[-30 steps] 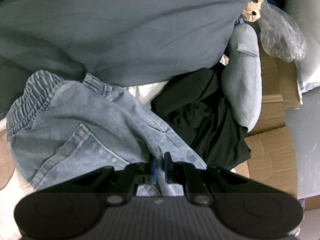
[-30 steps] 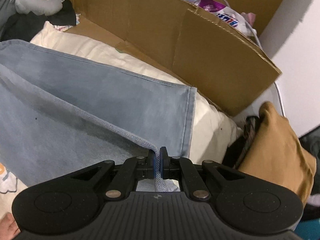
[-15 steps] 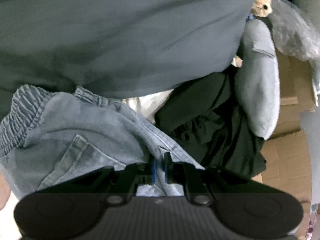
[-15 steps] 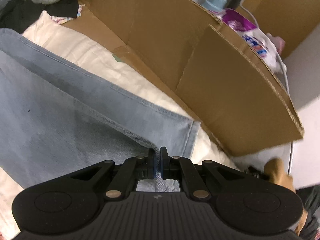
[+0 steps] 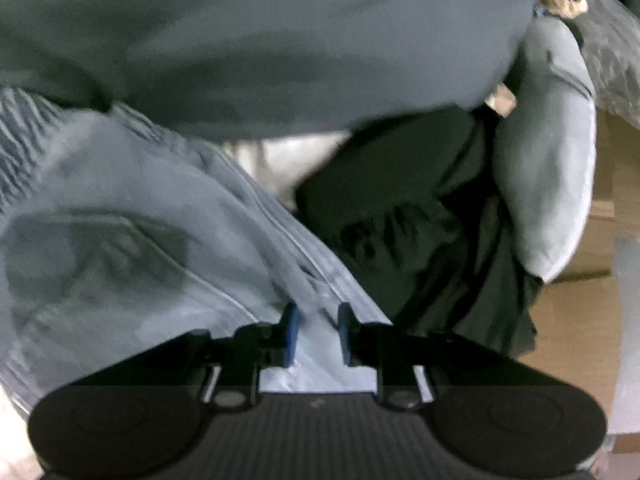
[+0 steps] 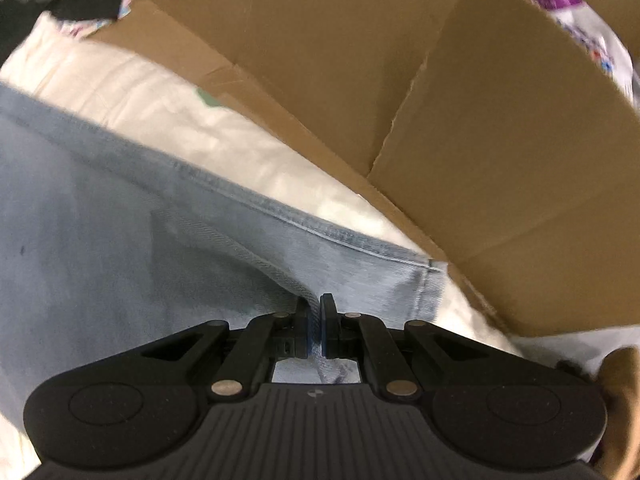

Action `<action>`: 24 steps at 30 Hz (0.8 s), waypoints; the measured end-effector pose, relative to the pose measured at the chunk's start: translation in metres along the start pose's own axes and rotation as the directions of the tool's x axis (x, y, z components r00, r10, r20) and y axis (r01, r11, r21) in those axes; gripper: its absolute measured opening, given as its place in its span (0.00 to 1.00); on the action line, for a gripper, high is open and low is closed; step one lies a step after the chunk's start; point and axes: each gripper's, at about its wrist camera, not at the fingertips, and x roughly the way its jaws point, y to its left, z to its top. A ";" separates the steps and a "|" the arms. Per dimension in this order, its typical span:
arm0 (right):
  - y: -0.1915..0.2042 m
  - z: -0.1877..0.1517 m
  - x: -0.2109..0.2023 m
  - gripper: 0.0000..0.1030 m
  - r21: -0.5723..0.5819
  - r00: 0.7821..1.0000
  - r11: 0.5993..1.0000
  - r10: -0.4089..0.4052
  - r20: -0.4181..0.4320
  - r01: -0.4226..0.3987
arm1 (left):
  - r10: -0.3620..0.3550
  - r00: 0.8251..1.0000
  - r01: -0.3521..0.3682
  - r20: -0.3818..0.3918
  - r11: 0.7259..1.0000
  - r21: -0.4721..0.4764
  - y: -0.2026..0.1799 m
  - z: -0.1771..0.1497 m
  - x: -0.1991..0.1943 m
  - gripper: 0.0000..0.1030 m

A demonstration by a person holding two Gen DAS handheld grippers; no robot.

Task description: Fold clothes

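Motion blur smears the jeans (image 5: 132,240); frame edges crop the cardboard box (image 6: 440,100).

Jeans (image 5: 132,240) spread across the near left of the left wrist view, with a big pillow (image 5: 260,40) lying behind them on the far side. To their right sits a crumpled dark garment (image 5: 420,232), a neck pillow (image 5: 548,180) beyond it. Over in the right wrist view, the jeans' leg (image 6: 120,240) lies on bedding (image 6: 180,120), a cardboard box (image 6: 440,100) standing behind and right.
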 end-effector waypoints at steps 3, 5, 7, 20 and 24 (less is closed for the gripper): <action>0.000 -0.001 0.003 0.02 -0.001 1.000 1.000 0.002 0.014 -0.002 | -0.005 1.000 0.005 -0.019 1.000 0.011 -0.007 -0.003 0.007 0.21; -0.001 -0.002 0.004 0.02 -0.011 1.000 1.000 0.006 0.021 -0.006 | -0.004 1.000 0.004 -0.018 1.000 0.006 -0.009 -0.003 0.011 0.17; -0.002 -0.003 0.002 0.02 -0.021 1.000 1.000 0.009 0.030 -0.009 | -0.001 1.000 0.001 -0.012 1.000 0.005 -0.012 -0.003 0.013 0.06; -0.011 -0.004 -0.053 0.01 -0.017 0.993 1.000 0.011 0.115 -0.010 | -0.026 0.995 0.020 0.096 0.998 0.063 -0.020 -0.012 -0.035 0.00; -0.014 0.000 -0.085 0.01 -0.002 0.988 1.000 0.007 0.153 -0.007 | -0.038 0.992 0.028 0.120 0.996 0.081 -0.023 -0.010 -0.055 0.00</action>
